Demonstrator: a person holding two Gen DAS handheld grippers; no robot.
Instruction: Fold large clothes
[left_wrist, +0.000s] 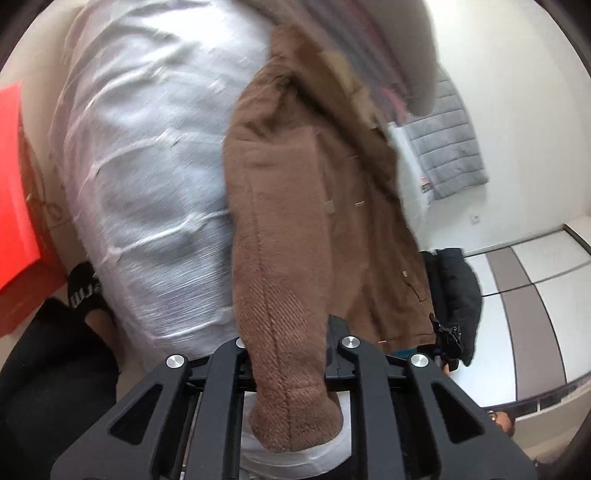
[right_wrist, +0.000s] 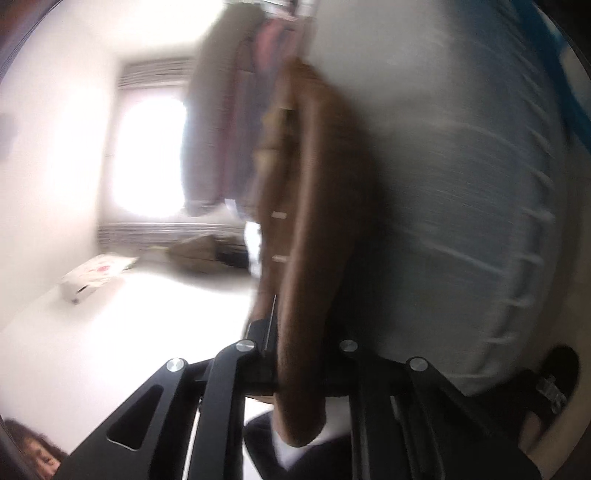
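Observation:
A brown fleecy jacket hangs lifted over a bed with a pale grey sheet. My left gripper is shut on the jacket's ribbed sleeve cuff, which droops over the jaws toward the camera. In the blurred right wrist view, the same brown jacket hangs as a narrow fold, and my right gripper is shut on the jacket's lower end, which droops below the jaws. The right gripper also shows small at the jacket's far hem in the left wrist view.
A red box stands left of the bed. A foot in a black slipper is on the floor beside it. Grey quilted clothing hangs on the wall, a dark coat below it. A person's head shows at lower left.

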